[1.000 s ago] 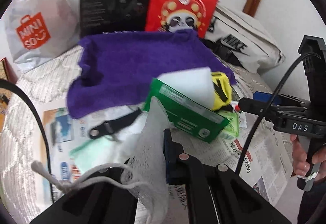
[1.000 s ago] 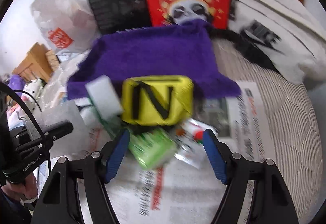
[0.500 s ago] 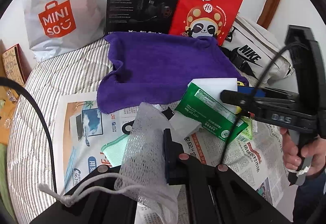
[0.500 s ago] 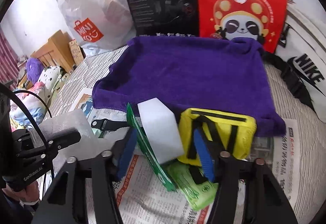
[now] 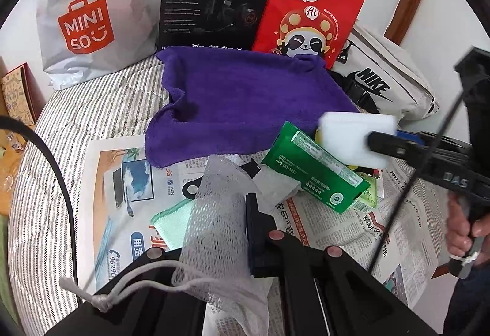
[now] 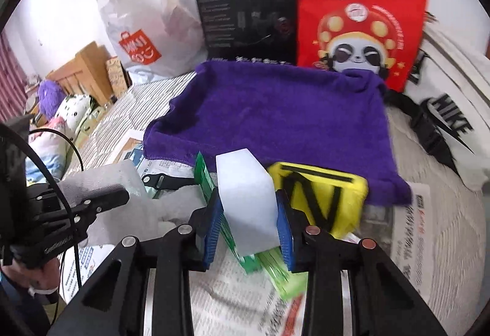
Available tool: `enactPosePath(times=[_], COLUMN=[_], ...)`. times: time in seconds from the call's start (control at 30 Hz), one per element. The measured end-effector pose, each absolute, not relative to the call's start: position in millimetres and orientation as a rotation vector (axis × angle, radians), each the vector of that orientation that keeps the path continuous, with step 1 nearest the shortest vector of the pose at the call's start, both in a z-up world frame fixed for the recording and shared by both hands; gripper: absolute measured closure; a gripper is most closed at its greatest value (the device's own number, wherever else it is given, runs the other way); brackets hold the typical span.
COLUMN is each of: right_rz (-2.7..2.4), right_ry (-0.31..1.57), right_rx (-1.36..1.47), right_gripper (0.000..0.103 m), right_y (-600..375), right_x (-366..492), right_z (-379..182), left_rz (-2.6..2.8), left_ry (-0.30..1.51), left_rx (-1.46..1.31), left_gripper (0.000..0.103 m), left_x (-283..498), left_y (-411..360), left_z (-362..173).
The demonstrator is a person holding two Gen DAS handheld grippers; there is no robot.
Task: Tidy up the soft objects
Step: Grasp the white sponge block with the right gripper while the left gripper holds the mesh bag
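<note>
Our right gripper's [image 6: 248,224] jaws are closing onto the white sponge [image 6: 246,201], left gripper [image 5: 245,232] clamped on the mesh bag [image 5: 214,213]; nothing bagged, with the yellow pouch [image 6: 324,198] and green packet [image 5: 315,166] loose beside the purple towel [image 5: 245,103].

A spread purple terry towel [image 6: 275,115] lies flat and bare on top, hemmed behind by an upright red paper panda bag [image 6: 361,8] and black cardboard box [image 6: 245,14], while a yellow fabric pouch [image 6: 324,198] crowds its near edge.
</note>
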State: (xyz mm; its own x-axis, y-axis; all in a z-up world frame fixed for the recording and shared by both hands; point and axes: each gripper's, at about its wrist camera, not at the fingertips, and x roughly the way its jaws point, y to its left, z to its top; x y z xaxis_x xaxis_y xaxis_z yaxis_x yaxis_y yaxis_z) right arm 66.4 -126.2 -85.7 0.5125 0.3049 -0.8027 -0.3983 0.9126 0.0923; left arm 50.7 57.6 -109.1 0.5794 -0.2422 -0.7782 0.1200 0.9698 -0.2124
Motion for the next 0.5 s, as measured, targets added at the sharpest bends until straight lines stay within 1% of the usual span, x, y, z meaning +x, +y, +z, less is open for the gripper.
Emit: enactPosePath(times=[0.23,0.5], right_rz=[0.382,0.378], right_ry=[0.927,0.905], right_rx=[-0.081,-0.06], right_gripper=[0.069,0.069], right_y=[-158.9,-174.7], right_x=[47.0,37.3], right_z=[-70.9,-57.2], left_rz=[-0.208,-0.212], left_ry=[0.924,0.899], left_rx=[-0.159,-0.155], left_gripper=[0.099,0.099], left_x=[47.4,48.5], left_y=[59.7,61.6], left_z=[-105.9,-88.9])
